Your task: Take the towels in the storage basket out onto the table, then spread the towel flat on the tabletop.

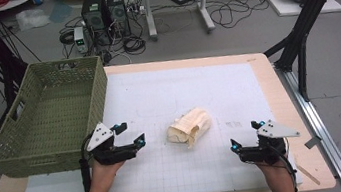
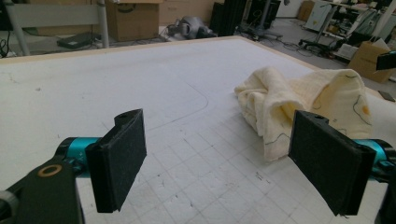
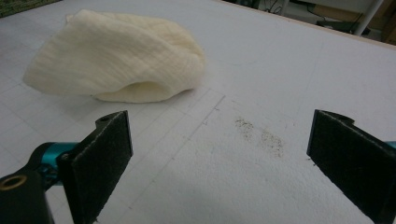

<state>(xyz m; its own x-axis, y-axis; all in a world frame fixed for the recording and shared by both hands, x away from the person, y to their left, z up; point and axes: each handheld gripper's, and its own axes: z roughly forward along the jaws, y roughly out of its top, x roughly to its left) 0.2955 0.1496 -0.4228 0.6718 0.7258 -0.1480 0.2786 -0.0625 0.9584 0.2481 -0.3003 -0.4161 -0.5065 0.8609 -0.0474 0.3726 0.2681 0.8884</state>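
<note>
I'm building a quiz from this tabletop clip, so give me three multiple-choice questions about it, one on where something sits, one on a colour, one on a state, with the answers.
1. Where does the crumpled cream cloth lie?
A. inside the basket
B. on the white gridded mat, between the two grippers
C. on the floor

2. What colour is the woven basket at the table's left edge?
A. green
B. red
C. blue

3. How do the jaws of the left gripper stand?
A. clamped on the cloth
B. shut with nothing between them
C. open, nothing between them

Answers: 1 B, the high view shows the cloth on the mat, midway between the left gripper and the right gripper. 2 A, its weave is olive green. 3 C, the left gripper view shows both pads wide apart over bare mat.
</note>
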